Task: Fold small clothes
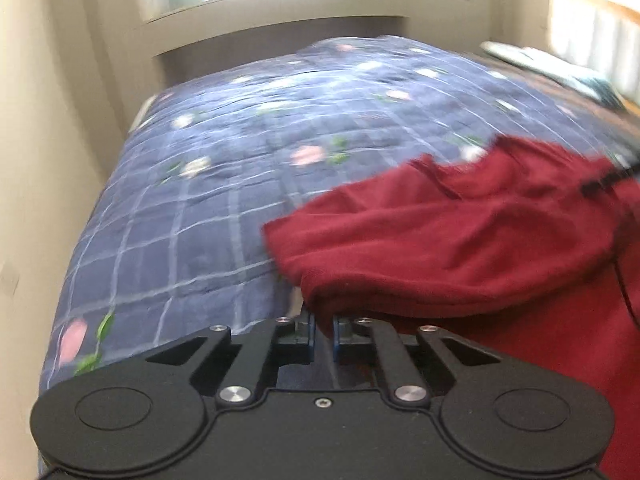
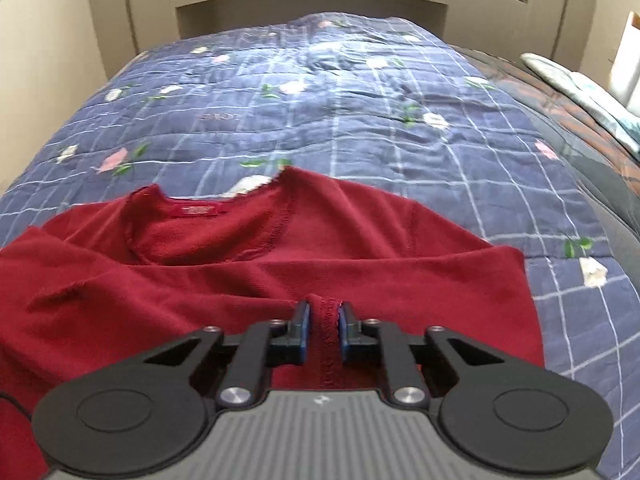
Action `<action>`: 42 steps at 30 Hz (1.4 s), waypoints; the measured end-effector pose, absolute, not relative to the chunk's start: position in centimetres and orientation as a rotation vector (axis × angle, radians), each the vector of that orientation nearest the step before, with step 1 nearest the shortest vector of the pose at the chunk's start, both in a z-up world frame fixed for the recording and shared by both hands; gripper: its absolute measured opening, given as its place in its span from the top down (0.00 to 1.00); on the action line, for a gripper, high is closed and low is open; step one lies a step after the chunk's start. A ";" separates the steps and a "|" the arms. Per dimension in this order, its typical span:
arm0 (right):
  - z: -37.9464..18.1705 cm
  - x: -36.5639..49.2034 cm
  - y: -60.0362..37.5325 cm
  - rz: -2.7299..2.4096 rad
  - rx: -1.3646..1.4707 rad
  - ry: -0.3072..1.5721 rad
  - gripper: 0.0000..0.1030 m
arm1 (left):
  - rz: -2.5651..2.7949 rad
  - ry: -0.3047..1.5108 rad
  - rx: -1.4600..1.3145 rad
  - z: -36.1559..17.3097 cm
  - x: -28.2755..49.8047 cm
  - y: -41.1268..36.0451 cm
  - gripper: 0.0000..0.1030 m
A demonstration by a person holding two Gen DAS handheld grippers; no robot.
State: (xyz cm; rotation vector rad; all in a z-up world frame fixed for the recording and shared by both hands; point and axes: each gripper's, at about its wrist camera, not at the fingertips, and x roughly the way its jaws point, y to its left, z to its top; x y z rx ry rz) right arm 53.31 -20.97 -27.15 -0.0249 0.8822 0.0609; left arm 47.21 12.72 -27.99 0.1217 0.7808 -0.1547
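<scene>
A dark red sweater (image 2: 256, 280) is lying on a bed covered with a blue checked quilt (image 2: 320, 100) with flowers, its neckline and label turned toward the far end of the bed and its lower part bunching up toward the two tools. The right gripper (image 2: 323, 316) is pinching a ribbed edge of the sweater, most likely the hem, with the blue pads squeezing a narrow ridge of knit between them, so its jaws are nearly together and gripping cloth. The left gripper (image 1: 324, 330) is also standing almost closed at the sweater's near left edge; red fabric is draping over its tips and seems to be caught between them, though the blur and the overhanging cloth are making that hard to confirm. As for progress, the folding is only just starting: the body is still lying open with the neck hole fully showing, a sleeve or side is rumpling loosely at the left, and no clean crease is showing anywhere. What is remaining, by my judgement, is carrying the gripped edge up toward the collar, tucking in the sides and sleeves, and flattening the bundle
</scene>
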 end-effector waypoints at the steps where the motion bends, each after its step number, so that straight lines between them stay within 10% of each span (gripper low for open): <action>1: -27.1 53.2 -20.6 0.072 -0.044 0.873 0.86 | -0.120 0.801 0.037 -27.9 47.5 13.7 0.92; 16: -28.6 52.2 -18.9 0.085 -0.184 0.867 0.78 | 0.085 1.020 -0.354 -31.3 48.6 18.6 1.00; 22: -27.5 50.5 -19.6 0.044 -0.143 0.851 0.38 | 0.055 0.996 -0.348 -29.9 46.9 19.1 0.71; 24: -27.2 49.4 -19.6 0.046 -0.137 0.850 0.28 | 0.049 0.960 -0.351 -29.0 46.1 19.1 0.38; 29: -27.1 46.2 -19.2 0.048 -0.130 0.859 0.13 | -0.003 0.862 -0.417 -27.7 45.8 19.2 0.23; 32: -27.6 44.6 -19.2 0.030 -0.121 0.893 0.13 | -0.002 0.875 -0.462 -28.5 47.5 19.0 0.34; 35: -27.8 42.8 -19.6 0.001 -0.106 0.903 0.11 | 0.024 0.951 -0.548 -30.0 49.1 19.3 0.83; 42: -28.1 38.7 -22.0 -0.080 -0.073 0.945 0.09 | 0.124 1.001 -0.440 -30.1 48.5 17.3 0.89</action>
